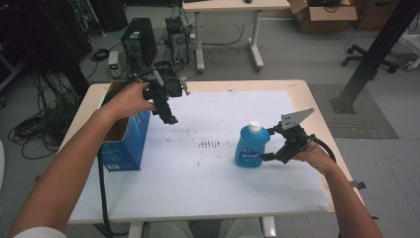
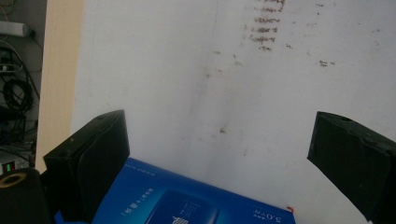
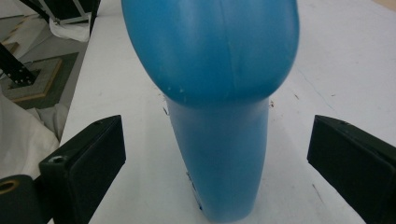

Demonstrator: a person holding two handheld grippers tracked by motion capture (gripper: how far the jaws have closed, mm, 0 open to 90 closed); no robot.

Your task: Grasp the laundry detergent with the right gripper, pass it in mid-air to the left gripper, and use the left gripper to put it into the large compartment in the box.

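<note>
The left hand (image 1: pixel 130 100) reaches in from seven o'clock and holds the left gripper (image 1: pixel 167 115) raised above the open blue box (image 1: pixel 125 140), its jaws spread wide and pointing down toward five o'clock with nothing between them. The right hand (image 1: pixel 317 157) comes in from five o'clock and aims the right gripper (image 1: pixel 268 144) toward nine o'clock at the blue bottle (image 1: pixel 251 147), jaws apart on either side of it without pressing it. The bottle stands upright with a white cap at about three o'clock of the table's middle. The table (image 1: pixel 295 87) carries a white, stain-speckled sheet (image 1: pixel 208 183). Beyond it, at twelve o'clock, computer towers (image 1: pixel 138 43), cables and a cardboard box (image 1: pixel 322 16) sit on the grey floor. Lettering on the bottle's label and the box is too blurred to read.
</note>
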